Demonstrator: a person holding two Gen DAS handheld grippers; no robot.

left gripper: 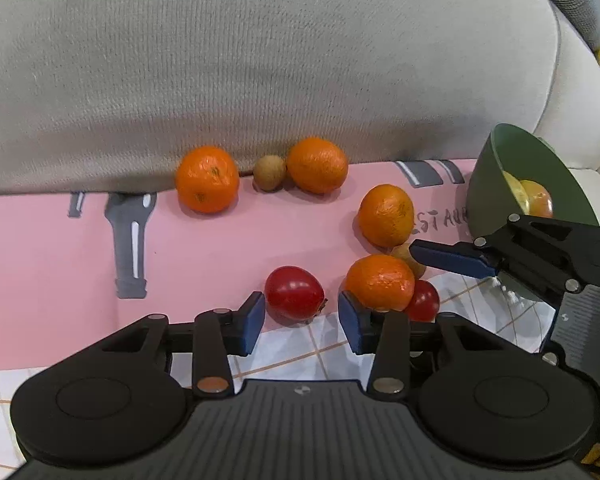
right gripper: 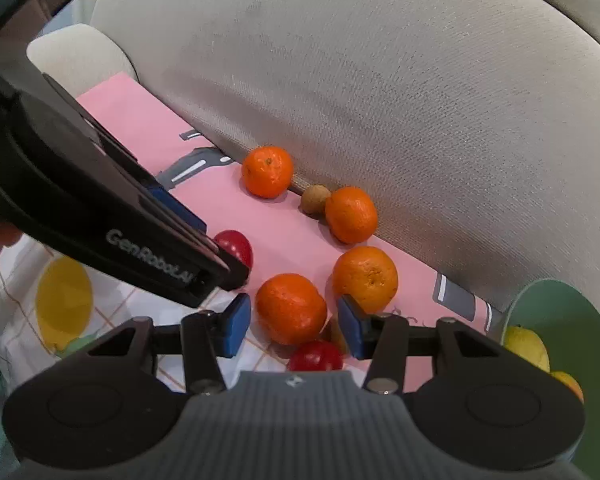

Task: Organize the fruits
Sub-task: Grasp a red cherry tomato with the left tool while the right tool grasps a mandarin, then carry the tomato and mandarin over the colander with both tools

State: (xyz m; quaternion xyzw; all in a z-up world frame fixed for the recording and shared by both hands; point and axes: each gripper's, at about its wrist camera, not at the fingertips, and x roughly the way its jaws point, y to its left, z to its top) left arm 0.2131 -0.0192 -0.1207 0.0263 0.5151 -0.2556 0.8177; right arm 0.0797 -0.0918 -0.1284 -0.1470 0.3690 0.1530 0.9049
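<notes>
In the left wrist view my left gripper (left gripper: 301,320) stands open around a red fruit (left gripper: 294,294), which lies between the blue pads with a gap at the right pad. In the right wrist view my right gripper (right gripper: 294,326) is open around an orange (right gripper: 290,308), with narrow gaps on both sides. That same orange (left gripper: 380,282) appears in the left wrist view with one blue right finger (left gripper: 448,258) behind it. A green bowl (left gripper: 540,160) at the right holds a yellow fruit (right gripper: 526,346) and an orange one.
Three more oranges (left gripper: 207,179) (left gripper: 317,165) (left gripper: 386,215), two small brown fruits (left gripper: 269,173) (left gripper: 410,260) and a second red fruit (left gripper: 422,300) lie on the pink cloth (left gripper: 60,260). A grey sofa back (left gripper: 260,60) rises right behind them. A checked cloth (right gripper: 100,312) covers the near side.
</notes>
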